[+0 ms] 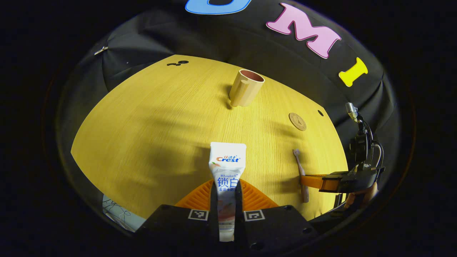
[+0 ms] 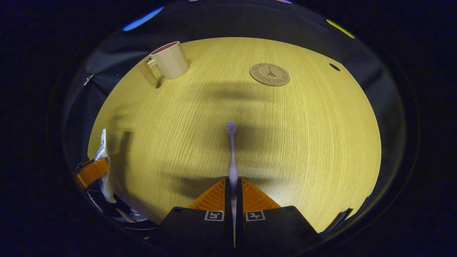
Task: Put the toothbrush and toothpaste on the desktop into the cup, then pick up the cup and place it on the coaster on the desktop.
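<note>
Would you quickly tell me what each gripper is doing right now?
Left gripper: shut on the toothpaste.
Right gripper: shut on the toothbrush.

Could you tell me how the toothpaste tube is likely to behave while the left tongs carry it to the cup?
The toothpaste tube looks soft-walled, so it may dent between the left tongs. It stands past the fingers without drooping, so it is probably fairly full. Its glossy skin could slip; the flat crimped end should drop easily into the cup.
</note>
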{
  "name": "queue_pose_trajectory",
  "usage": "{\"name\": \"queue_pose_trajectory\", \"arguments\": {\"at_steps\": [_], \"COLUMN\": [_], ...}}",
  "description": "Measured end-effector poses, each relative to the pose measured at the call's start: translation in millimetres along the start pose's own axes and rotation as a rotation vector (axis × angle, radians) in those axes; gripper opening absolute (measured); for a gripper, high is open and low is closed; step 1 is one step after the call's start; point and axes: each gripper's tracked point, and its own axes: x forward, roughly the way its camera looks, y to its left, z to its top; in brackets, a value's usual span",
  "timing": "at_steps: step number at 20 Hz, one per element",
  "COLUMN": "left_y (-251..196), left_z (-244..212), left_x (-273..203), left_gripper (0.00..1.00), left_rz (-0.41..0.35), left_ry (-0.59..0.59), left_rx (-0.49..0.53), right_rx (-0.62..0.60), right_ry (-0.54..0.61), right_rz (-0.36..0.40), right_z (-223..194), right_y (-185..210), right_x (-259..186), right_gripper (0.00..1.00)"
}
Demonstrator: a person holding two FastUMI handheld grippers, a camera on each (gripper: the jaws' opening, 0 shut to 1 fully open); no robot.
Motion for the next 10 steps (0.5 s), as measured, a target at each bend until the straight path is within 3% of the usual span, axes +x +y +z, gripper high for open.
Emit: {"name": "queue_pose_trajectory", "arguments": {"at_steps": [5,6,7,10], "left_y": [3,4,7,14], "left_z": [34,44,54,87], "left_x": [-16,-20,-24,-35], "left_gripper": [0.22,0.17,0.22,0.22], "left_rz": [-0.007,-0.007,-0.005,0.008], "left_ry": [-0.082,-0.101,-0.124,-0.189], "left_rx": [-0.018,-0.024,-0.027,-0.007], "right_rx": [0.031,0.037,0.046,0.078], "right_ry": [-0.038,-0.048,-0.051,-0.074], "right_rz": [0.035,0.034,0.042,0.053], "right_z": [12,15,17,26], "right_y": [-7,-10,-10,-14], "right_x": [-16,-19,-22,-30], "right_gripper": [0.07,0.07,0.07,0.07]}}
